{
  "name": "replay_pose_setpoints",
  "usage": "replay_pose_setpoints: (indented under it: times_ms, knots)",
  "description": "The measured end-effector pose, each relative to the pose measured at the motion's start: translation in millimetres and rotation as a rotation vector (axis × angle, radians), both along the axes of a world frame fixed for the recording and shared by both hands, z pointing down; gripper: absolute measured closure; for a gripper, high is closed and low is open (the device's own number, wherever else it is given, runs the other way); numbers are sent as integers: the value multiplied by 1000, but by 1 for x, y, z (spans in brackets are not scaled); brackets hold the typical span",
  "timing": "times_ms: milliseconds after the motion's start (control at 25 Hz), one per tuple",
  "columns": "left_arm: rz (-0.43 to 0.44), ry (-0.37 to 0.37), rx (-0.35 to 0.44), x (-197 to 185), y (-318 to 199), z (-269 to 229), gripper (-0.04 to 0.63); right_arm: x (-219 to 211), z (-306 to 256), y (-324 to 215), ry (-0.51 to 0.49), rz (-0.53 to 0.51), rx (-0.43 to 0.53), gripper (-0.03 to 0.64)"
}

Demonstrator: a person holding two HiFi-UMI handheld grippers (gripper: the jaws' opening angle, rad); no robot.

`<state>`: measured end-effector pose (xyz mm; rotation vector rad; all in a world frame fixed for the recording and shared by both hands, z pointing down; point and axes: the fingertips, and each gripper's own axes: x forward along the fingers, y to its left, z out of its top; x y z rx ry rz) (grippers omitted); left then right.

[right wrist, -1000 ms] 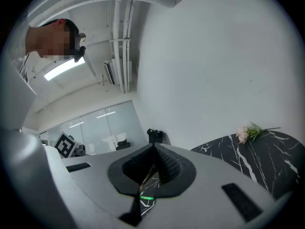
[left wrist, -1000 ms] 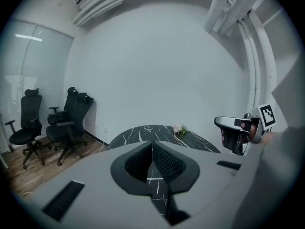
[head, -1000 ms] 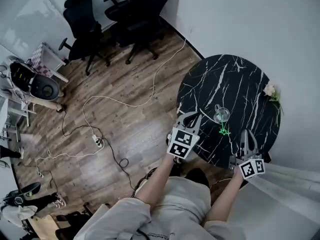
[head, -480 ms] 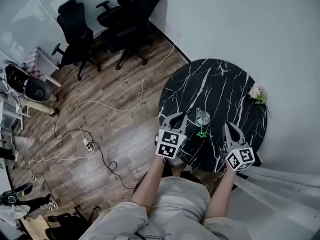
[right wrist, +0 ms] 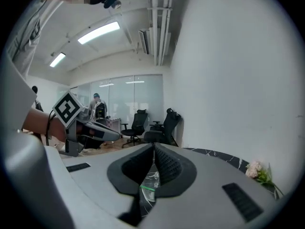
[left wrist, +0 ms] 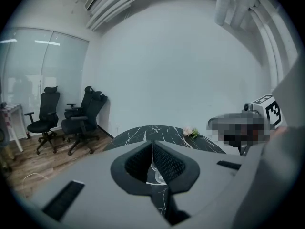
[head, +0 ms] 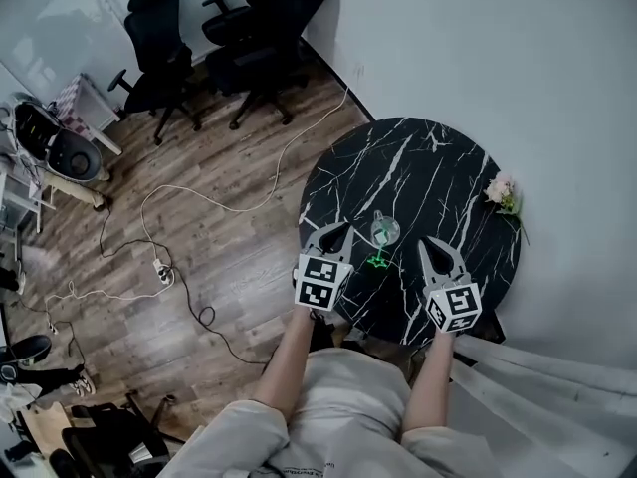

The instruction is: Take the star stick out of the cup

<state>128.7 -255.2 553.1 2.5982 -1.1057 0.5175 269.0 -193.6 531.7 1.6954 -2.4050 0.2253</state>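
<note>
Star stick shows in head view; left gripper view catches cup.

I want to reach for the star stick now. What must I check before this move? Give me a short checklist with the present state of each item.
1. Cup stands on the table: ok.
2. Star stick in sight, at the cup's near side: ok.
3. Stick rests inside the cup: cannot tell.
4. Right gripper open for the grasp: not ok, jaws together, nothing held.
5. Left gripper open to steady the cup: not ok, jaws together, nothing held.
6. Flowers well apart from the cup: ok.
</note>
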Motion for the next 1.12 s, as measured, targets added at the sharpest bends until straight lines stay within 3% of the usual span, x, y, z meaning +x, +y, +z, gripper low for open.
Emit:
replay_pose_setpoints:
  times_ms: [560, 600, 680, 960, 1120]
  knots:
    - [-85, -10, -67, 1, 22, 35, 572, -55, 57, 23, 188, -343, -161, 578]
    - [-91, -9, -69, 1, 24, 36, 572, -61, 62, 27, 195, -371, -175, 571]
    - [-100, -12, -74, -2, 25, 39, 572, -72, 71, 30, 229, -416, -196, 491]
    - [-139, -24, -90, -19, 31, 47, 572, -94, 83, 24, 367, -435, -169, 477]
    - [-163, -27, -82, -27, 30, 44, 572, -106, 90, 12, 495, -411, -132, 476]
